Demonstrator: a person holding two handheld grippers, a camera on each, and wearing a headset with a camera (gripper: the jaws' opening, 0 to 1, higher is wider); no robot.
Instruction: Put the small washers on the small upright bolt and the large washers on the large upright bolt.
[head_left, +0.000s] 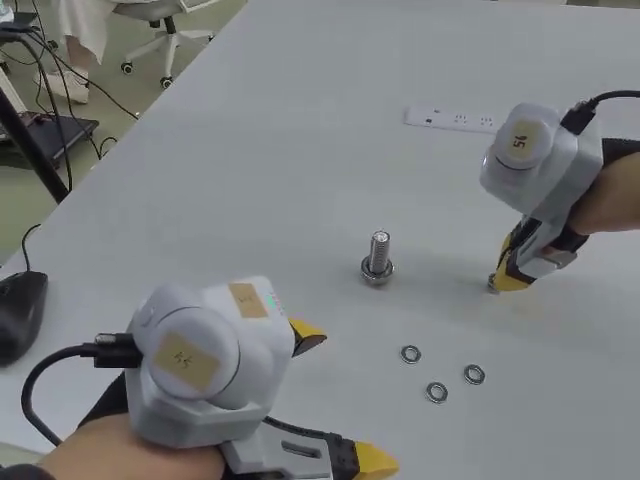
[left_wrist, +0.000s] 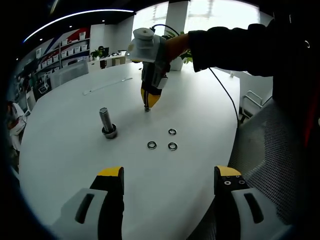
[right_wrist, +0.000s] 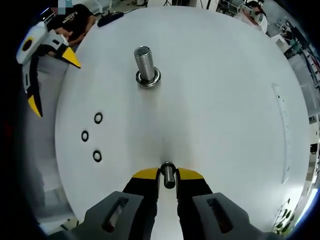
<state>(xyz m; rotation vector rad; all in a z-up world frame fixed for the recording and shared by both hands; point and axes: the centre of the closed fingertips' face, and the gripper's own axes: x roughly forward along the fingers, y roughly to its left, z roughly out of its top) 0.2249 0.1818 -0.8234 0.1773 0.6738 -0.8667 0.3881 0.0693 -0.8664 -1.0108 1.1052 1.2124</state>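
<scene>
Right gripper clamped on small bolt, upright on surface. Left gripper jaws apart, at near surface edge. Three small washers loose between them. Large bolt upright, open room around. Head view adds power strip.

Between the jaws of the right gripper we see just the top end of the small bolt. Its shank is hidden by the yellow tips pressed on either side. In the head view those same tips cover nearly all of it, and we cannot tell whether its foot touches the table. Ahead of that gripper, the ring at the base of the large bolt may be one washer or several; we cannot count them. The three loose washers off to that gripper's left are too small for us to sort by size. The near jaw of the left gripper is cut off by the bottom edge of the head view. To its left, a mouse is cut off by the side edge.
</scene>
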